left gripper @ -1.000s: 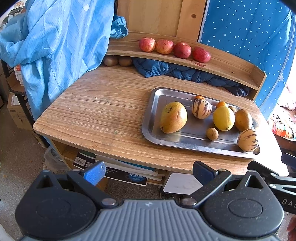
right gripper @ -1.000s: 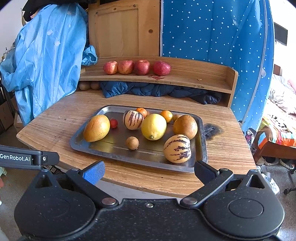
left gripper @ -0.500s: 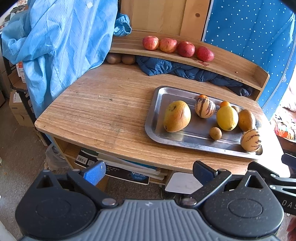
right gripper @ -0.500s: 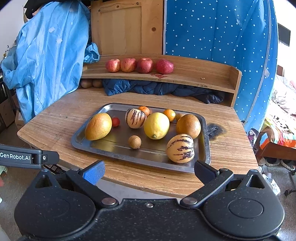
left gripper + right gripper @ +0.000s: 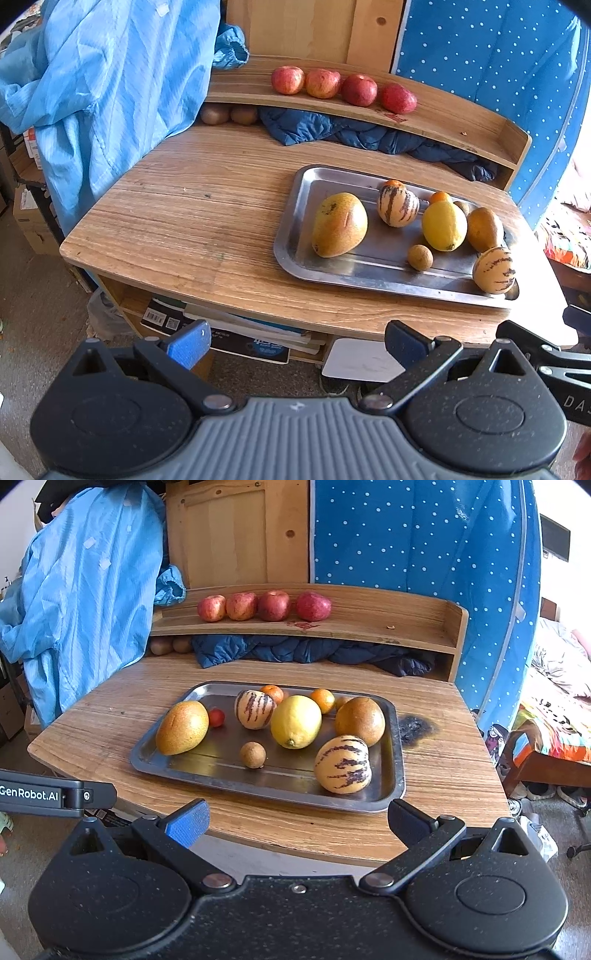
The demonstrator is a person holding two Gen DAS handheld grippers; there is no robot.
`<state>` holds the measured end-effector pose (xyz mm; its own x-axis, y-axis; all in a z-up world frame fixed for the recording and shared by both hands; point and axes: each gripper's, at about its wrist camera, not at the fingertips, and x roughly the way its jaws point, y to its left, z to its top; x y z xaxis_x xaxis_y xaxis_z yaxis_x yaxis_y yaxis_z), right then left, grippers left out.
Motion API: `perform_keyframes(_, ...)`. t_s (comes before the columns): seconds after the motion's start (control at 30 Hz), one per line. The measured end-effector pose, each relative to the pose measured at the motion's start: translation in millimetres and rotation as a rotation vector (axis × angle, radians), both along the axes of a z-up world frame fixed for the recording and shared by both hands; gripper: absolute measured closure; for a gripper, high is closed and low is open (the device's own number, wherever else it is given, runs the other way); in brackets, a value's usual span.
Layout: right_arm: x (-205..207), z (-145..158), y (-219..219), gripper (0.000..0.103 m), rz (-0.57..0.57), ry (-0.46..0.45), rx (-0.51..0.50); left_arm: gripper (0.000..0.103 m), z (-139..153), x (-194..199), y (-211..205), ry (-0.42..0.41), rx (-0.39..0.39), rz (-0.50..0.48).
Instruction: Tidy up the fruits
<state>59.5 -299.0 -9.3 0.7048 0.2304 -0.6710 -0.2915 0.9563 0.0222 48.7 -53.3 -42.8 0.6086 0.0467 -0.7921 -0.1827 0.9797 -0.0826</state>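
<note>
Since the earlier frames both cameras have eased forward: the steel tray [image 5: 397, 771] and its fruit sit lower in each view than 1 second ago, and nothing on it has shifted. The left gripper [image 5: 295, 341] and right gripper [image 5: 298, 821] both hang short of the table's near edge at the bottom of their frames, fingers spread wide and holding nothing.

The fruit to sort lies on the tray, centre of the right wrist view and right of centre in the left wrist view. Largest is the mango [image 5: 182, 727] at the tray's left end: probably heavy and smooth-skinned, best taken across its short middle, as a grip near the tapered tip would likely slide off. The lemon [image 5: 296, 722] in the middle looks firm with a pebbled rind, so it should hold well across its waist. The 2 striped melons, near one [image 5: 342, 764] at lower right and far one [image 5: 255, 709] behind, are probably thin-skinned and bruise easily; a light squeeze at the widest part suits them. The brown pear-like fruit [image 5: 360, 720] on the right seems firm. The small round brown fruit [image 5: 252, 754] will likely roll. The cherry tomato [image 5: 216, 717] is soft and needs the gentlest pinch.

4 apples [image 5: 264, 606] line the shelf in the upper centre.
</note>
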Motion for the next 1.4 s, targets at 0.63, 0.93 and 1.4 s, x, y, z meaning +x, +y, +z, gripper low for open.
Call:
perform_keyframes(0.63,4,-4,-3,0.001,-0.008,0.011,-0.005,0.001,-1,5,-7,0.014,0.016,-0.013)
perform_keyframes(0.93,6,-6,0,0.001,-0.007,0.019,-0.01,0.001,3,6,-13,0.002,0.027,-0.042)
perform_keyframes(1.4,9,-8,3,0.001,-0.004,0.024,-0.018,0.001,-1,9,-7,0.02,0.023,-0.035)
